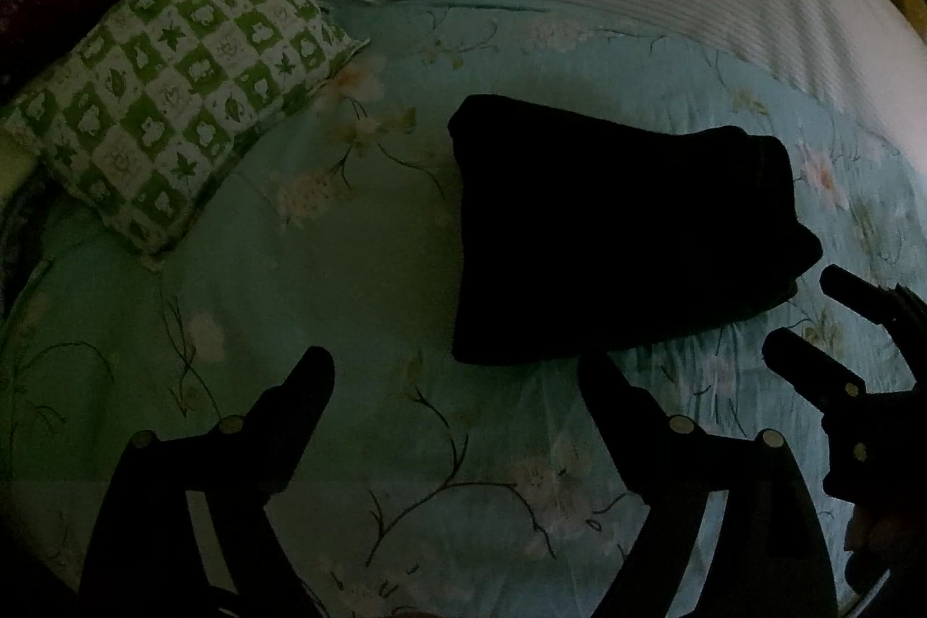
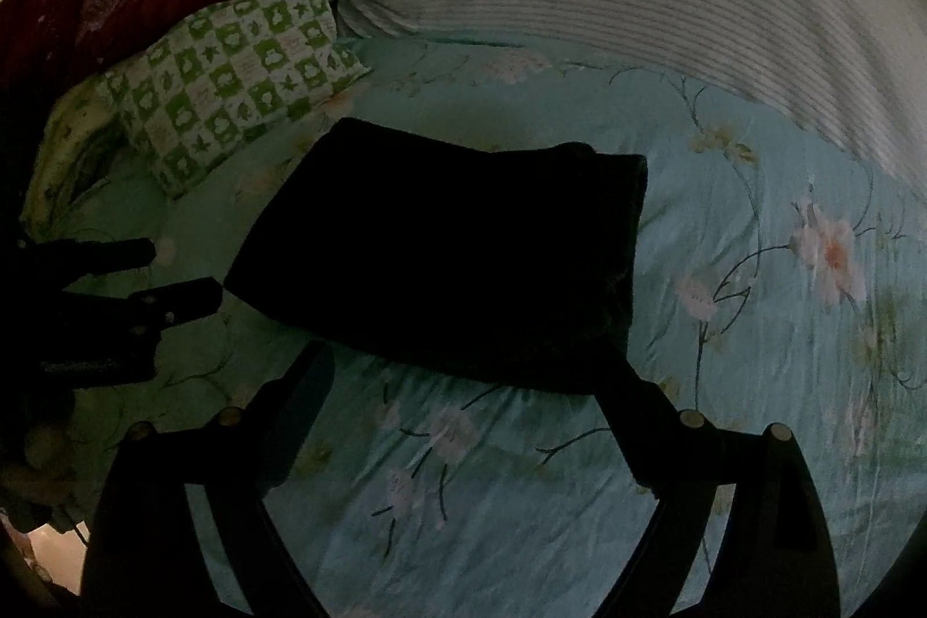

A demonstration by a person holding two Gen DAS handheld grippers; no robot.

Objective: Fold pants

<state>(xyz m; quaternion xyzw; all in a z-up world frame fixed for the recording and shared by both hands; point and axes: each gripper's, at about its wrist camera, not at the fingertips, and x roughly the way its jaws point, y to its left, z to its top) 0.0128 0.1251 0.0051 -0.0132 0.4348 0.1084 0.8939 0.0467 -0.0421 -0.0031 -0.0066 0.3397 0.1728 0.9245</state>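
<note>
The black pants (image 1: 620, 230) lay folded on the bed (image 1: 359, 305); left gripper (image 1: 457, 369) and right gripper (image 2: 469, 363) stood wide, empty.

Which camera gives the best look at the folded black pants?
The right wrist view: the pants lie near the middle, the whole folded outline clear against the floral bedsheet. In the left wrist view they sit right of centre, also whole; the right gripper is close beside their corner.
</note>
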